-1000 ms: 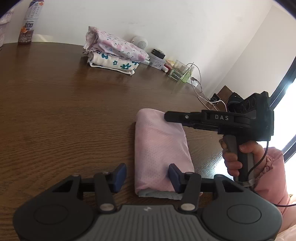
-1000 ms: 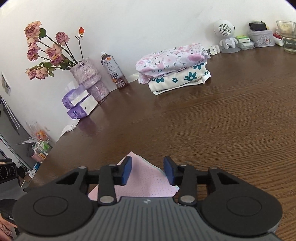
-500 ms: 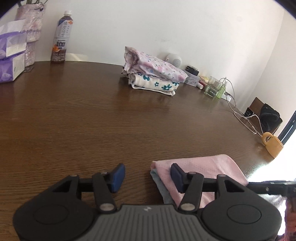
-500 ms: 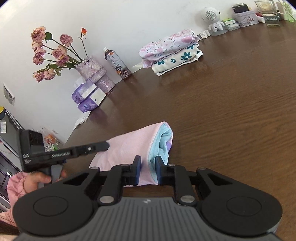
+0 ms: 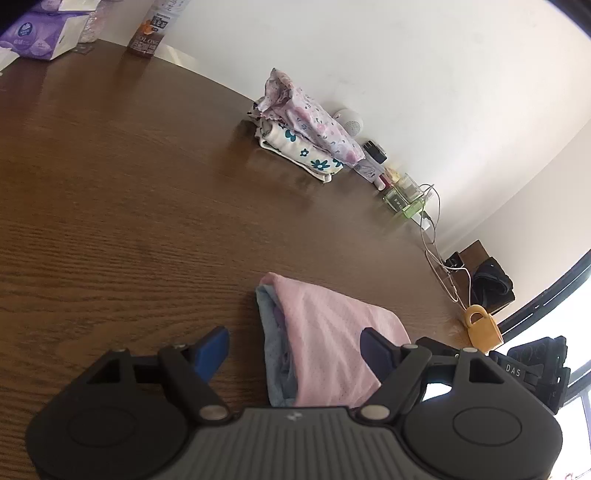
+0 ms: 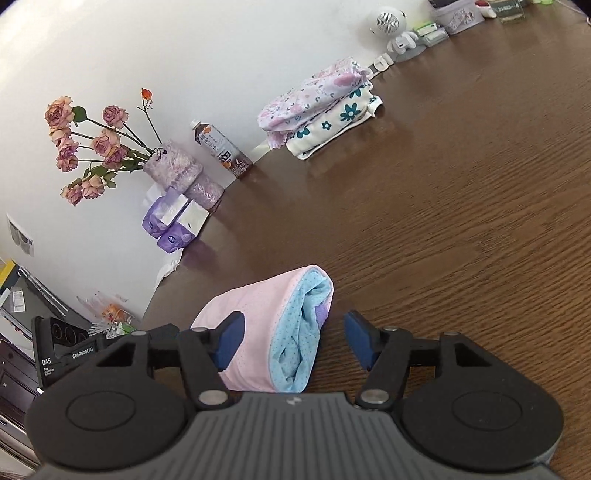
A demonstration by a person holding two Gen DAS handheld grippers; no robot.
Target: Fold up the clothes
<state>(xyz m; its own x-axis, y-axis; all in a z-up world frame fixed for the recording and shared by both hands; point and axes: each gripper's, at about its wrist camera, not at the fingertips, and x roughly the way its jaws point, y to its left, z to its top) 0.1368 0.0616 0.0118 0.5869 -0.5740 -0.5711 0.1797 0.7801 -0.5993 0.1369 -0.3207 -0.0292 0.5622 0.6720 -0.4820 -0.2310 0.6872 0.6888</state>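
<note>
A folded pink garment (image 5: 332, 332) with a light-blue inner layer lies on the brown wooden table (image 5: 110, 192). In the left wrist view my left gripper (image 5: 295, 349) straddles its near end, jaws opening. The left pad stands clear of the cloth and the right pad hovers over the pink side. In the right wrist view the same garment (image 6: 258, 321) shows its blue rolled edge. My right gripper (image 6: 295, 339) is around it with jaws opening and no pad pressing. A stack of folded floral clothes (image 5: 306, 140) (image 6: 321, 107) sits by the far wall.
A tea bottle (image 6: 221, 147), a vase of roses (image 6: 177, 170) and purple tissue packs (image 6: 173, 221) line the wall. A white speaker (image 6: 391, 22), a glass jar (image 5: 402, 192) and cables (image 5: 436, 251) crowd the other end. The table edge runs just behind the garment.
My right gripper, shut on the garment's blue edge half a second ago, has let go and spread. My left gripper's jaws have widened too. Both views have rolled.
</note>
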